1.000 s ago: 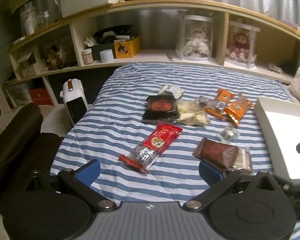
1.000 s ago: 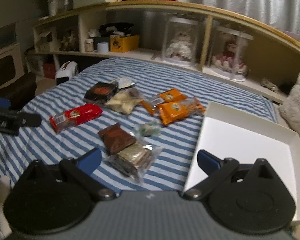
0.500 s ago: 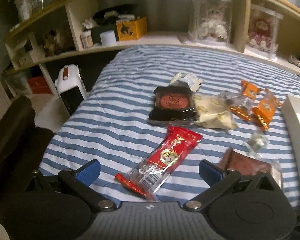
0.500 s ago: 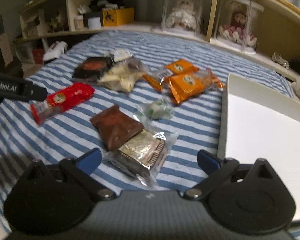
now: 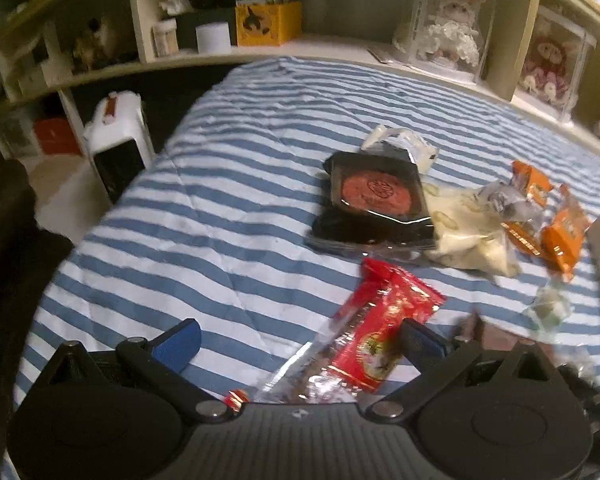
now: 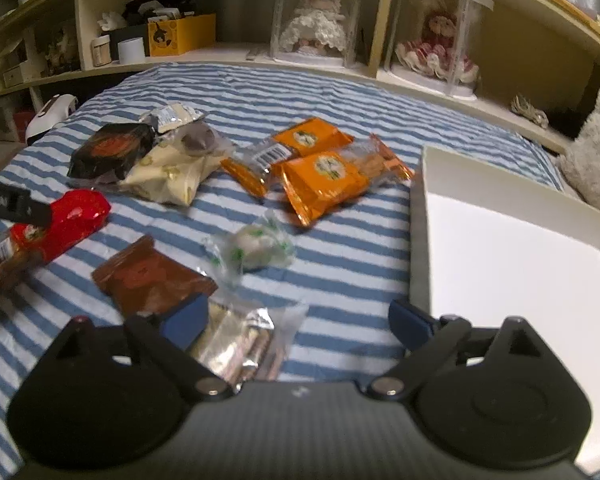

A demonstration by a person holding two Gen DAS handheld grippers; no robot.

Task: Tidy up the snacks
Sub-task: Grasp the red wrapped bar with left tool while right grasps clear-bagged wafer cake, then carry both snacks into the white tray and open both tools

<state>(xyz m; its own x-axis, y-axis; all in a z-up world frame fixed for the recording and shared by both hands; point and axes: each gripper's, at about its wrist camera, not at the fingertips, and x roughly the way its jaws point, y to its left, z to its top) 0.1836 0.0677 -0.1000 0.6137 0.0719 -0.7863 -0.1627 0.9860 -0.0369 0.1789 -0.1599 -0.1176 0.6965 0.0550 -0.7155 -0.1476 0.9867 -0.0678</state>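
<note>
Left tongs (image 5: 296,340): spread wide, blue pads low over the striped bed (image 5: 228,184). Red snack packet (image 5: 364,332) lies between the pads, long and glossy, clear crimped end nearest the camera; one pad overlaps its side, contact uncertain because of blur.

Right tongs (image 6: 298,318): spread wide, holding nothing. Silver foil packet (image 6: 240,340) in clear wrap lies between the pads, close to the left pad. Brown packet (image 6: 152,280) overlaps the foil one. Small green-and-white wrapped sweet (image 6: 256,248) sits just beyond.

Farther toward the head of the bed: two orange packets (image 6: 320,164) overlapping, a pale cream bag (image 6: 172,172), a black tray pack with red disc (image 5: 374,202) touching the cream bag.

White box (image 6: 520,256), shallow, open, on the bed's right edge, just beside the right pad.

Shelf (image 6: 240,56) curves round the bed's head.
</note>
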